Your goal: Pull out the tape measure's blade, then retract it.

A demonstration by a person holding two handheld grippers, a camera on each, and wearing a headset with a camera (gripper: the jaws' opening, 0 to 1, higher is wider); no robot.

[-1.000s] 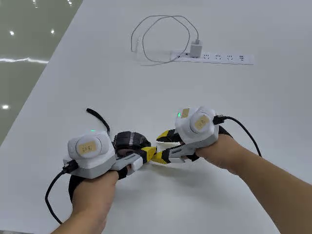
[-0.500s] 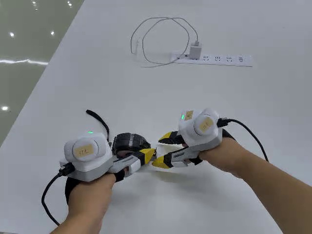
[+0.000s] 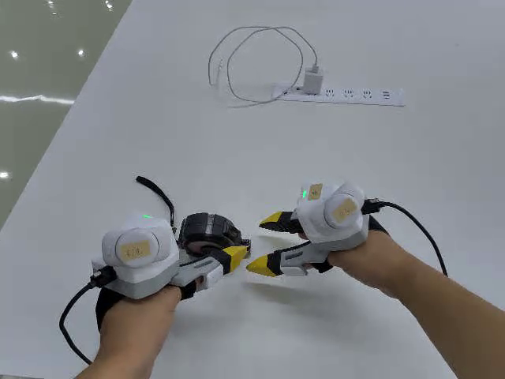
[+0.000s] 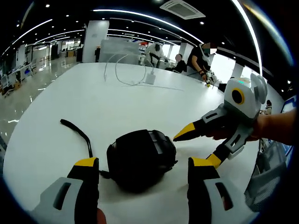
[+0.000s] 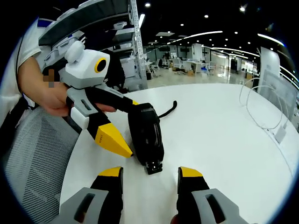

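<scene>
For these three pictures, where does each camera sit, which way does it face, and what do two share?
Head view: on the headset, facing forward and down at the white workbench; shows the left hand and right hand.
Left gripper view: on the left gripper, facing along its jaws at the round black tape measure; the right hand shows at the right.
Right gripper view: on the right gripper, facing the tape measure's blade end; the left hand shows at left.
Shared: both gripper views face the tape measure.

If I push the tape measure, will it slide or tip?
The tape measure looks like a rigid, compact case: probably stiff and dense. On the smooth table it would likely slide, not roll. Its strap looks floppy.
</scene>
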